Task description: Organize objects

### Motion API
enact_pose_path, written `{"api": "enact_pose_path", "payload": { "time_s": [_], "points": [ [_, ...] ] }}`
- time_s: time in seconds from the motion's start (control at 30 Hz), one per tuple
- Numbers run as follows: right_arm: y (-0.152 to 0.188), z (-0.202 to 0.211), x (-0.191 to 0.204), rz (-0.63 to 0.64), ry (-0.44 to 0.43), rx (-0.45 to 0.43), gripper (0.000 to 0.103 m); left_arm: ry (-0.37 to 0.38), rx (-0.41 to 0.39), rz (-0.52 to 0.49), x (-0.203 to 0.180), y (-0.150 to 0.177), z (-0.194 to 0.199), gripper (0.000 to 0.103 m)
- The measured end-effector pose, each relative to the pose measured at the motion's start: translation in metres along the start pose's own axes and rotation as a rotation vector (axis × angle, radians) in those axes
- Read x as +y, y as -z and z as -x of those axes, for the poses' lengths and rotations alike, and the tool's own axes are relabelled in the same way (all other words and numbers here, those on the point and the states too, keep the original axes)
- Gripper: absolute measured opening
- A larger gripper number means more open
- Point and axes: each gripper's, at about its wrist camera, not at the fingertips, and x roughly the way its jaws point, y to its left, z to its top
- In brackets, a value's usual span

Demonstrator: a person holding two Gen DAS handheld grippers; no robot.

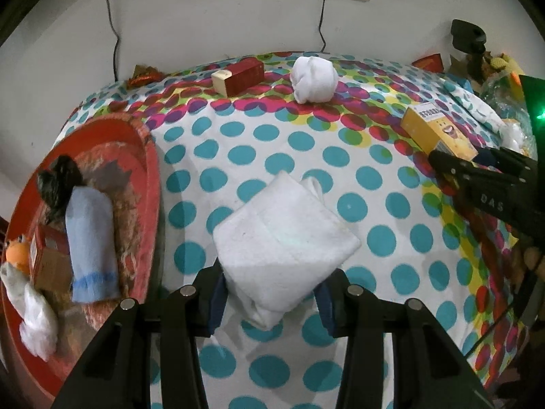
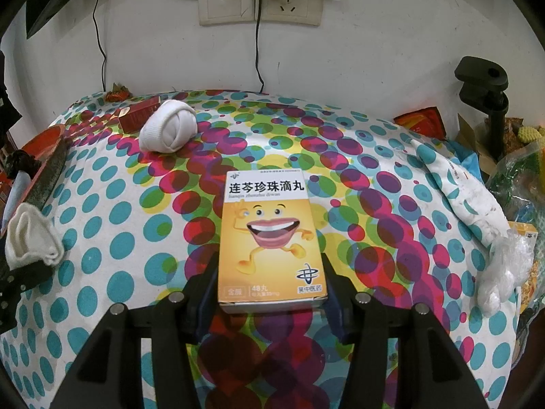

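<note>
Left tool (image 1: pixel 269 301) clamped on folded white cloth (image 1: pixel 282 235), lifted above the dotted tabletop (image 1: pixel 340 156); soft, light, floppy, best pinched across its thick folded edge. Right tool (image 2: pixel 270 293) gripping yellow medicine box (image 2: pixel 270 238) by its sides; light, crushable cardboard.

Left gripper (image 1: pixel 270 301): matte black frame, two angular finger arms that widen toward the camera. Blue pads line the inner faces of the fingers (image 1: pixel 215 298). Four round silver pins sit on top of the linkage, two per side.

Right gripper (image 2: pixel 269 298): same build, black arms, blue inner pads, four silver pins. In the left wrist view its side shows at far right, black, with small screws and pale raised letters "DAS". A thin dark cable trails below it near the right edge.
</note>
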Motion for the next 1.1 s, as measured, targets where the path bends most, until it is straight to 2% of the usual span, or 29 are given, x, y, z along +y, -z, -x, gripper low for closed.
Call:
{"api": "enact_pose_path", "payload": {
  "time_s": [0.3, 0.63, 0.93, 1.1],
  "points": [
    [0.0, 0.0, 0.001, 0.0, 0.001, 0.0, 0.054, 0.01, -0.002, 0.007, 0.012, 0.016, 0.018, 0.041],
    [0.0, 0.0, 0.002, 0.002, 0.003, -0.001, 0.054, 0.018, -0.059, 0.009, 0.032, 0.021, 0.06, 0.041],
    [0.001, 0.002, -0.003, 0.008, 0.011, -0.002, 0.054, -0.073, -0.098, 0.104, 0.096, 0.009, 0.084, 0.041],
    [0.0, 0.001, 0.001, 0.008, 0.011, -0.002, 0.054, -0.161, -0.118, 0.137, 0.134, 0.004, 0.092, 0.041]
  ]
}}
